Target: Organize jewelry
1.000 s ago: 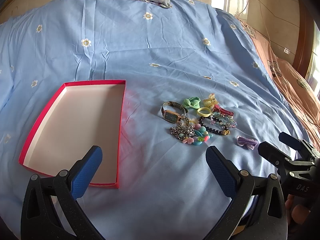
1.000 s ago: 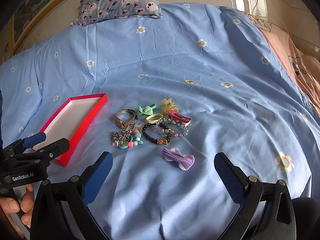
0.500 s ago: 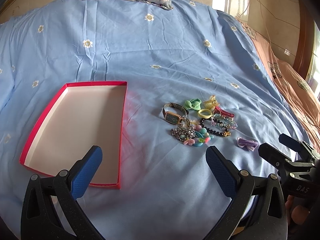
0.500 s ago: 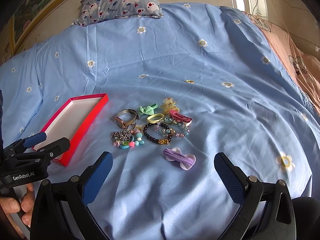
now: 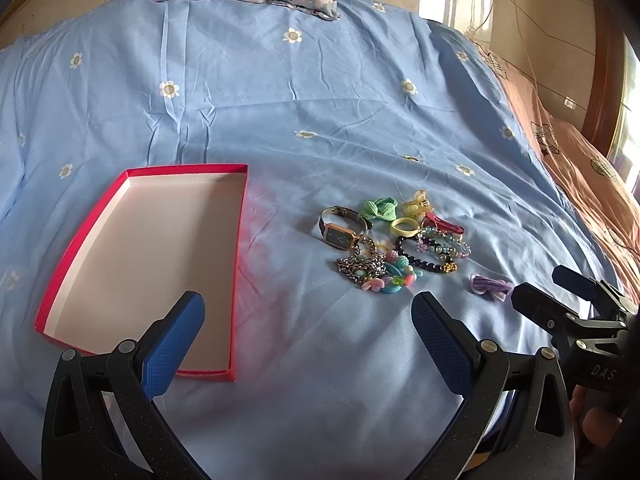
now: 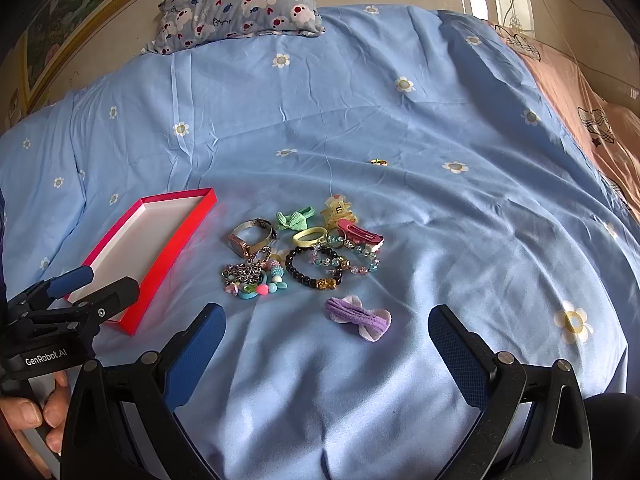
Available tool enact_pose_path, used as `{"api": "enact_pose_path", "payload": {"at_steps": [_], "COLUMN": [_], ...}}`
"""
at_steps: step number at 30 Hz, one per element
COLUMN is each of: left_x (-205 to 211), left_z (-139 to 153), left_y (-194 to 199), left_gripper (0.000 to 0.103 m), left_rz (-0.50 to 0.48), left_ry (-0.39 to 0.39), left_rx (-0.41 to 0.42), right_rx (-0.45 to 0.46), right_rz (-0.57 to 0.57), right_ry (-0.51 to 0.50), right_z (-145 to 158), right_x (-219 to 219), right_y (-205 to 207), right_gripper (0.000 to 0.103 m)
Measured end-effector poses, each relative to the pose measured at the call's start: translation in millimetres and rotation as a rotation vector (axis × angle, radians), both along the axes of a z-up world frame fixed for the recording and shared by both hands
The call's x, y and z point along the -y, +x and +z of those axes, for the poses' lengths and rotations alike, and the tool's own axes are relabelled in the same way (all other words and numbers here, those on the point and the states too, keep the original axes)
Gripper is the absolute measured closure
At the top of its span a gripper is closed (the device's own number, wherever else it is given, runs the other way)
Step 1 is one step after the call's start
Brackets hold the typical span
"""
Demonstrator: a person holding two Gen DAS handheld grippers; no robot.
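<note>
From the left wrist camera, the left gripper (image 5: 307, 322) hangs over the blue bedsheet (image 5: 320, 100) with its jaws spread wide and nothing between them. The red box (image 5: 239, 240), open and white inside, lies just beyond its left finger. Right of the box, apart from it, sits the jewelry pile (image 5: 394, 246): a watch (image 5: 340, 232) nearest the box, a green bow (image 5: 378, 209) behind it, a dark bead bracelet (image 5: 426, 260) further right. A purple hair clip (image 5: 491, 286) lies alone on the far side from the box, near the other tool's tips.

From the right wrist camera, the right gripper (image 6: 326, 330) is likewise wide open and empty, with the purple hair clip (image 6: 358, 317) lying on the sheet just ahead between its fingers. The pile (image 6: 304, 254) sits beyond the clip, right of the box (image 6: 160, 256). A small gold ring (image 6: 378, 162) lies alone, well beyond the pile. A hand (image 6: 36, 412) holds the left tool's grip.
</note>
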State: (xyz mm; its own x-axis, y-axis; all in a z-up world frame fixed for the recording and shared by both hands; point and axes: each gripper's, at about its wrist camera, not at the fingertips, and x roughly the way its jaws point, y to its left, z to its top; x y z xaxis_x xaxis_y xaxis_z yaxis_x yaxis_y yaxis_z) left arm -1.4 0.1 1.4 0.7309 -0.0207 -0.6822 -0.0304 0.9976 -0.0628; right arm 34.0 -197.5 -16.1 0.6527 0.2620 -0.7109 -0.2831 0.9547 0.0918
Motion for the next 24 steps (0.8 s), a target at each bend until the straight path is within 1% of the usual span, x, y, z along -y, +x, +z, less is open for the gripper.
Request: {"api": "enact_pose_path", "payload": {"at_steps": [6, 9, 10, 11, 15, 19, 24], "left_x": [2, 1, 0, 0, -2, -2, 0], "left_z": [-3, -3, -3, -3, -4, -4, -4], "left_y": [8, 15, 18, 21, 28, 36, 51], "left_gripper": [0.0, 0.0, 0.0, 0.0, 0.001, 0.002, 0.011], "left_rz": [-0.033, -0.046, -0.046, -0.047, -0.049, -0.054, -0.062], "left_ry": [-0.008, -0.056, -0.062, -0.039, -0.057, -0.036, -0.008], "left_rx": [-0.015, -0.036, -0.04, -0.035, -0.037, -0.044, -0.065], "right_rx": [-0.014, -0.02, -0.021, -0.022, -0.032, -0.05, -0.063], "right_rz": [-0.004, -0.007, -0.008, -0.01, -0.016, -0.021, -0.013], "right_ry": [0.01, 0.018, 0.02, 0.024, 0.037, 0.051, 0.063], "right_z": [-4, -5, -5, -5, -6, -8, -10], "right_x": [3, 7, 8, 9, 13, 15, 14], "right_y": [6, 10, 12, 14, 22, 30, 41], "right_gripper": [0.001, 0.001, 0.001, 0.001, 0.002, 0.002, 0.002]}}
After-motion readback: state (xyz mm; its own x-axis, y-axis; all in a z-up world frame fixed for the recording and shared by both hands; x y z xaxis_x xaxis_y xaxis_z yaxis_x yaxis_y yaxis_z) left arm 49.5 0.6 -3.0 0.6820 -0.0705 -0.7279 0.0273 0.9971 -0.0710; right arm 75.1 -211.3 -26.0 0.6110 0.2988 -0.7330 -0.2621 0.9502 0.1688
